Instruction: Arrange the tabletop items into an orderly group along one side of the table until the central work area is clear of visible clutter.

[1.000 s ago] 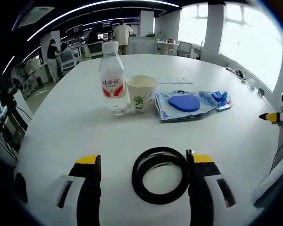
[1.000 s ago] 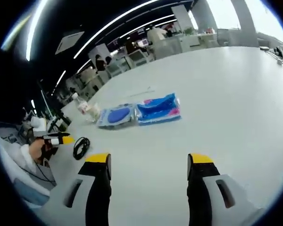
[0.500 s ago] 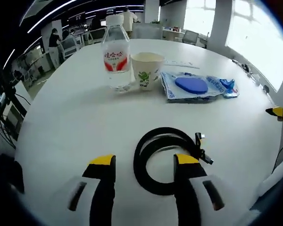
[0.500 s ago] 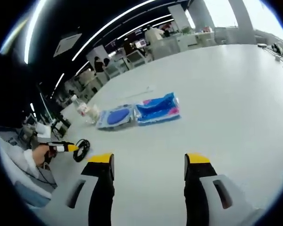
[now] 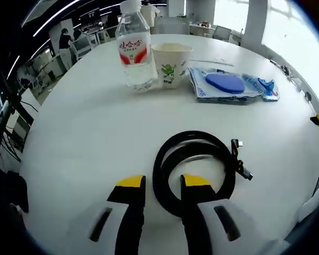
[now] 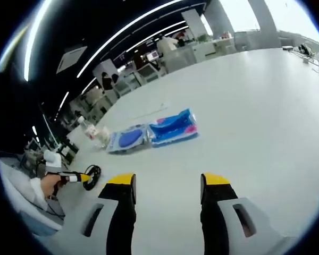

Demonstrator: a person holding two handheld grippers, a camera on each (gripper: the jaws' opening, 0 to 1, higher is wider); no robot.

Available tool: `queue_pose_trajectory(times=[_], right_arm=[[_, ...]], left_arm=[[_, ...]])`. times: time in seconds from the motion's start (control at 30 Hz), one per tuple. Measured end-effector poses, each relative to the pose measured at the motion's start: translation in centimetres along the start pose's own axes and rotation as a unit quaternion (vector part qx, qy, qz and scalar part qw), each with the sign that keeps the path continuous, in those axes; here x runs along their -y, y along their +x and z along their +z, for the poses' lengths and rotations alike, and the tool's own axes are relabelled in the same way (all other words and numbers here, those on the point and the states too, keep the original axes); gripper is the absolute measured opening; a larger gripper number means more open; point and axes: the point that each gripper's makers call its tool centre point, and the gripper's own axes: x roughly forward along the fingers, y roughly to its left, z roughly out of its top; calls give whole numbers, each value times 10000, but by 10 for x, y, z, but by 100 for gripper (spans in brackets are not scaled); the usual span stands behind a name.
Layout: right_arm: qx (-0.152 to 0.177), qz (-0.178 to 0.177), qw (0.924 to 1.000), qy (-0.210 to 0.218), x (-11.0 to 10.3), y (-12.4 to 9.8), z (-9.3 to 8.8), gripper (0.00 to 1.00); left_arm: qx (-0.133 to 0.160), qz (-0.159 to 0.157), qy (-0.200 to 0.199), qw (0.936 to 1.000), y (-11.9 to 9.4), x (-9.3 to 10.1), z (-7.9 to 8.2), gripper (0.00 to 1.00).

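Left gripper view: my left gripper [image 5: 157,183] pinches the black cable coil [image 5: 194,170] at 6 o'clock; bottle [image 5: 135,48], cup [image 5: 171,64], blue packet [image 5: 231,86] grouped at 12.

Right gripper view: my right gripper [image 6: 166,183] gapes empty; second packet [image 6: 173,127] at 11. Coil not yet grouped.

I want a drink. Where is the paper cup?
In the left gripper view the paper cup stands at the far side of the white table, between the water bottle and the blue packet.

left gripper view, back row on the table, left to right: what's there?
water bottle → paper cup → clear packet with the blue pad → blue wrapper at the packet's right end.
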Motion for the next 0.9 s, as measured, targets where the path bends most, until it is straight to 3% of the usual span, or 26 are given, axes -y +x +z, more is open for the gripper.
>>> queue_pose_trajectory(times=[0.07, 0.17, 0.23, 0.43, 0.57, 0.63, 0.9], right_arm=[[0, 26, 10000, 34, 0, 0, 0, 40], [13, 14, 10000, 44, 0, -1, 0, 41], [42, 10, 10000, 62, 1, -1, 1, 41], [79, 33, 9998, 182, 1, -2, 1, 42], [75, 97, 9997, 229, -4, -1, -1, 43], [117, 232, 9990, 369, -10, -1, 1, 45], [151, 689, 9964, 470, -37, 2, 4, 51]], left_arm=[[-15, 39, -11, 10000, 2, -2, -3, 6], [161, -159, -776, 9967, -1, 6, 1, 3], [213, -349, -1003, 9941, -5, 12, 1, 3], [454, -626, -1121, 9907, -30, 32, 12, 1], [722, -967, -1320, 9839, -46, 56, 26, 1], [803, -1064, -1341, 9820, -40, 59, 32, 1], [1226, -1640, -1428, 9683, -70, 99, 61, 1]])
